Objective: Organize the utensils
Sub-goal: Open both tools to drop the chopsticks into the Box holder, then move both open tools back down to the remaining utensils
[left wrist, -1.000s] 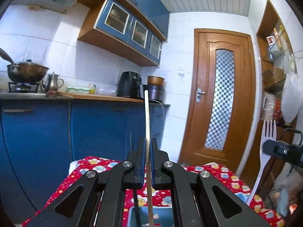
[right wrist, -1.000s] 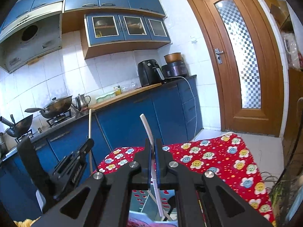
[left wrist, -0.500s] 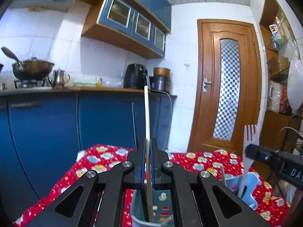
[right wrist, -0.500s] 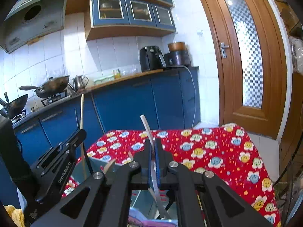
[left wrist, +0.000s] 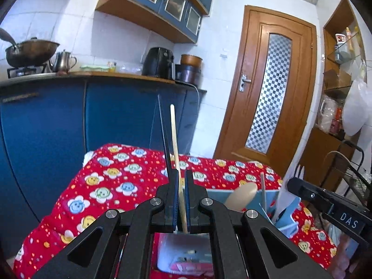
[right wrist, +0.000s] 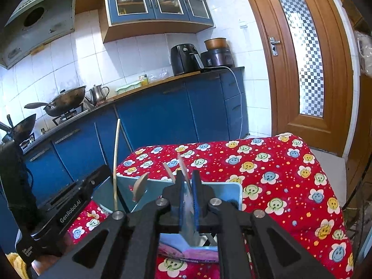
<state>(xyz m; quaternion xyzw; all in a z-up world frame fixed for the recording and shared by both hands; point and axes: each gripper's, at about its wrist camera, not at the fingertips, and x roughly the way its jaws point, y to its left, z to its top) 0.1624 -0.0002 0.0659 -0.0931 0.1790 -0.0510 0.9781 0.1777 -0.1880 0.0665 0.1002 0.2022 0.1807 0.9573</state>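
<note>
blue kitchen, floral tablecloth (right wrist: 267, 162) (red)

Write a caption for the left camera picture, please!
Left gripper lowers a chopstick into the blue utensil holder.

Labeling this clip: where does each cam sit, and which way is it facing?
Left wrist: on the left gripper, facing the door; own fingers shut on a chopstick; right gripper at right edge.
Right wrist: on the right gripper, facing the blue cabinets; own jaws opening around a white fork; left gripper at left edge.
Shared: red floral cloth, blue holder, air fryer.
</note>
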